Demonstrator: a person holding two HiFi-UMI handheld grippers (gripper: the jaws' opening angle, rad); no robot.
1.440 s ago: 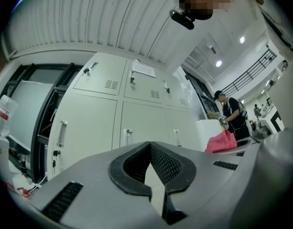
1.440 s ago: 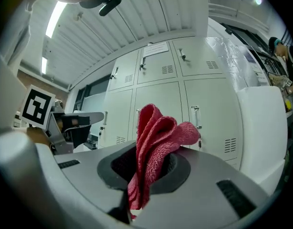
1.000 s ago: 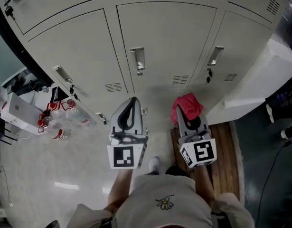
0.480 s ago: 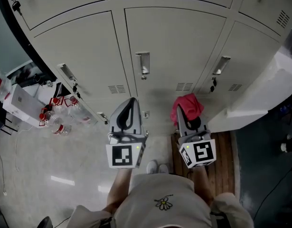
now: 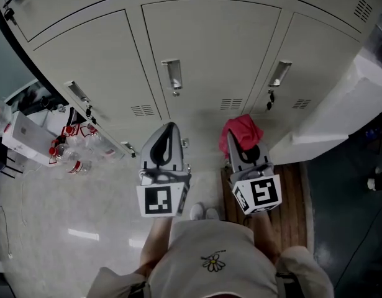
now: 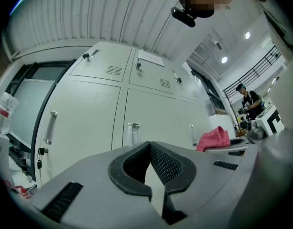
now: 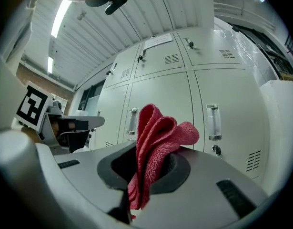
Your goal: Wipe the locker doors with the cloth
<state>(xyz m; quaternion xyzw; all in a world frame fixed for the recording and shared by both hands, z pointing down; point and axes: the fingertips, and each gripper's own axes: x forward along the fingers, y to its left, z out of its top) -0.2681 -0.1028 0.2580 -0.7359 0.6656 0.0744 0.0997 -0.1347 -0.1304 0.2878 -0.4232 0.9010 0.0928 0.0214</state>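
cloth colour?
Red-pink cloth, clamped in the right gripper; clearest in the right gripper view.

cream metal lockers (image 5: pixel 203 48) fill the wall ahead. floor (image 5: pixel 66 210) at left is pale, speckled and glossy, and carries a light reflection. a wooden slatted platform (image 5: pixel 297 191) lies at right, beside a dark floor area (image 5: pixel 346 228). a white boxy unit (image 5: pixel 346 104) stands at far right. clear bottles with red caps (image 5: pixel 69 160) and white boxes (image 5: pixel 23 140) lie at left. the ceiling (image 7: pixel 89 37) is corrugated, with a strip light (image 7: pixel 58 18).
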